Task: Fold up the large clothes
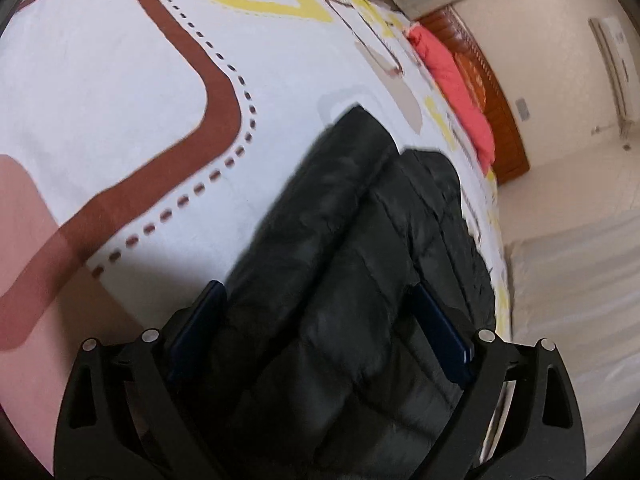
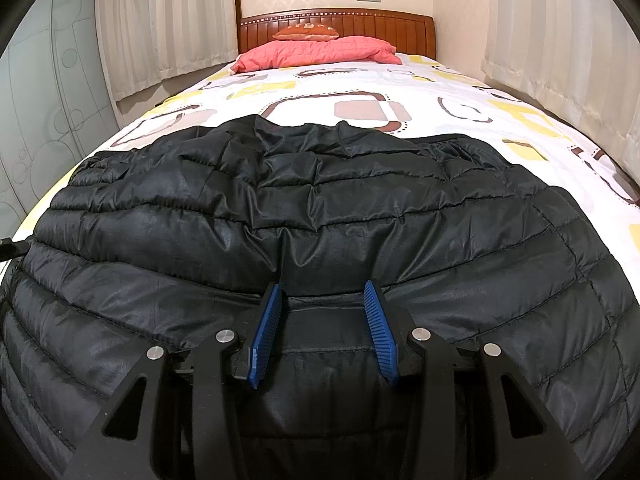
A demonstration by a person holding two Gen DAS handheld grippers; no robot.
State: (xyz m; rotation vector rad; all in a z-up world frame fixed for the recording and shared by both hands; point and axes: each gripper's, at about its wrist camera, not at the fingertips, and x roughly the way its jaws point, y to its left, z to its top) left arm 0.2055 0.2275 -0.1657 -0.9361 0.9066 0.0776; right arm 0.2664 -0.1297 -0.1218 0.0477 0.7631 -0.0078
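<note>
A black quilted puffer jacket lies spread across the near end of a bed with a patterned white sheet. My right gripper is open, its blue ribbed fingers resting on the jacket's near edge with fabric between them, unclamped. In the left wrist view the same jacket is bunched and fills the space between the wide-apart fingers of my left gripper, which is open over the jacket at the bed's edge.
A pink quilt and an orange cushion lie at the wooden headboard. Curtains hang on both sides. A glass wardrobe stands at the left. The floor lies beside the bed.
</note>
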